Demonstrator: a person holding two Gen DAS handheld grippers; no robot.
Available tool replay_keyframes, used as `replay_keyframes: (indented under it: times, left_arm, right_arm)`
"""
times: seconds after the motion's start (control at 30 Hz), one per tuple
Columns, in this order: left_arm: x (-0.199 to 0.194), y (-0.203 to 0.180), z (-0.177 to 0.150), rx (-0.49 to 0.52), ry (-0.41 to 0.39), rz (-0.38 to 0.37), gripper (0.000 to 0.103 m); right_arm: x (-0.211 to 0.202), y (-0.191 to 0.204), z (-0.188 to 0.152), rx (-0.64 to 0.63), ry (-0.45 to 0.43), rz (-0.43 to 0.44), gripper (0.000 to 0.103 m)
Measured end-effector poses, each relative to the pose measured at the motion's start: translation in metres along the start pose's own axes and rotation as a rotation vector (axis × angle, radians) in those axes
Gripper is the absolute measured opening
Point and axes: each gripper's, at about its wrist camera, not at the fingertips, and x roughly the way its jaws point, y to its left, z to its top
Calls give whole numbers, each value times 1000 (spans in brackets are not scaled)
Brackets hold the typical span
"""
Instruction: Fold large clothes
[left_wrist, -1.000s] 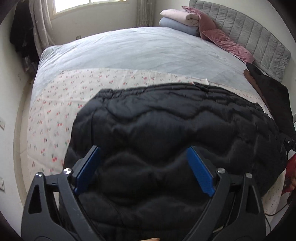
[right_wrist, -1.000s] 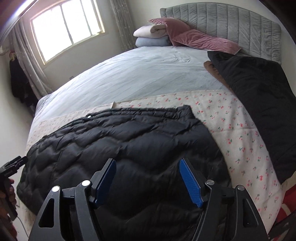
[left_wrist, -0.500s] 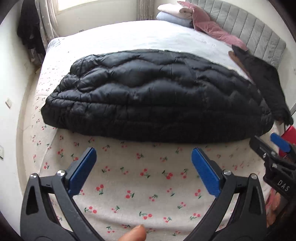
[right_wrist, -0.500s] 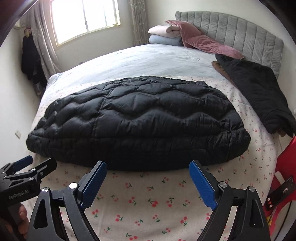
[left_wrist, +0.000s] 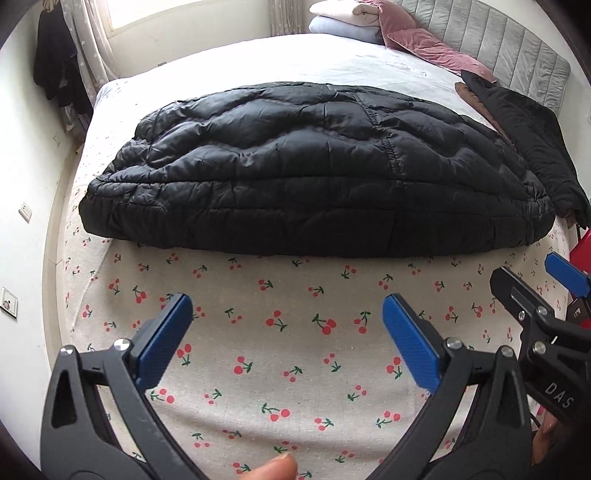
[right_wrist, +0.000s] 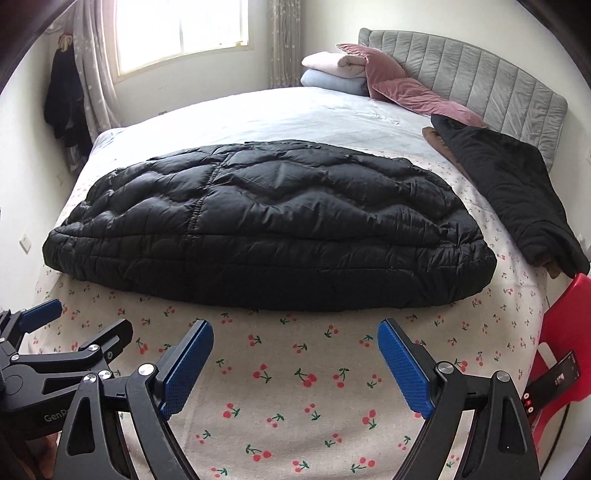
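Bed (left_wrist: 303, 354) with cherry-print sheet carries the folded black puffer jacket (left_wrist: 317, 173) across its middle, second dark garment (right_wrist: 517, 192) beside it; left gripper (left_wrist: 287, 334) and right gripper (right_wrist: 295, 363) hover short of it, jaws wide, holding nothing.

Home bedroom. Beyond my fingers: wide bed (right_wrist: 258, 110) under pale blue sheet, cherry-print cover (right_wrist: 295, 387) spread across near end, directly below my fingers. Far right of my fingers: grey padded headboard (right_wrist: 480, 77), pink velvet pillows (right_wrist: 413, 94), folded blankets (right_wrist: 332, 70) stacked beside them. Far left: daylit window (right_wrist: 181, 33) with curtains (right_wrist: 96, 85); dark clothes (right_wrist: 66, 99) hanging on wall. Wall socket (left_wrist: 25, 210) low at left.
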Motion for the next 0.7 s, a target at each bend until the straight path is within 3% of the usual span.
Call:
replay_keyframes:
  times: [0.7]
  left_arm:
    - [-6,-1,-4,-12,-9,13,102]
  right_arm:
    - [-3,-3,-4,29,-12,-16,92]
